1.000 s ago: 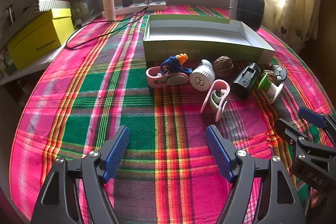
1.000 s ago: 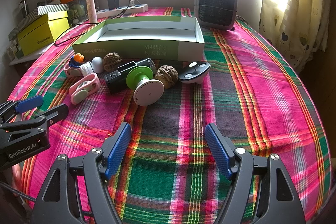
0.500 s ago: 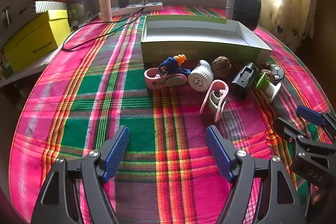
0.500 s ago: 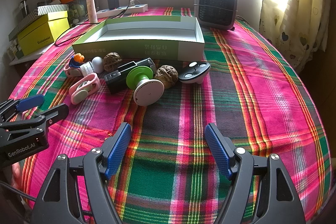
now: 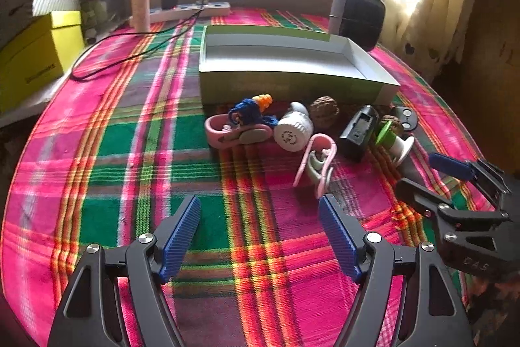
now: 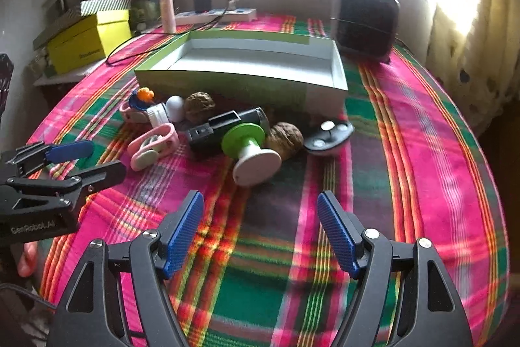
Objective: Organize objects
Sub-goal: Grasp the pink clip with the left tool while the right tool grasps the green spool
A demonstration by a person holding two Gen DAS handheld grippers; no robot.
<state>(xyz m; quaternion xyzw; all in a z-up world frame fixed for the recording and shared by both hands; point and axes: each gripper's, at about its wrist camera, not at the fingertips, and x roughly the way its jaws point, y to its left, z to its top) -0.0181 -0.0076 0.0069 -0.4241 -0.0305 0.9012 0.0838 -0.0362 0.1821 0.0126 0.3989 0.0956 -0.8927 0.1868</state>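
Hovering before the first pick: left claw (image 5: pixel 260 236) and right claw (image 6: pixel 260 233) gape empty; next, grab the pink clip (image 5: pixel 317 163) for the box (image 5: pixel 292 86).

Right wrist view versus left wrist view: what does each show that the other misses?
Right wrist only: the left gripper, jaws open. Left wrist only: the right gripper, jaws open, and the blue knitted toy in full. Both show the empty green box, pink clips, two walnuts and the black heater.

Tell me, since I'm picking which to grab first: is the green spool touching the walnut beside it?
Touching. The right wrist view shows the green spool pressed against the walnut, no cloth between.
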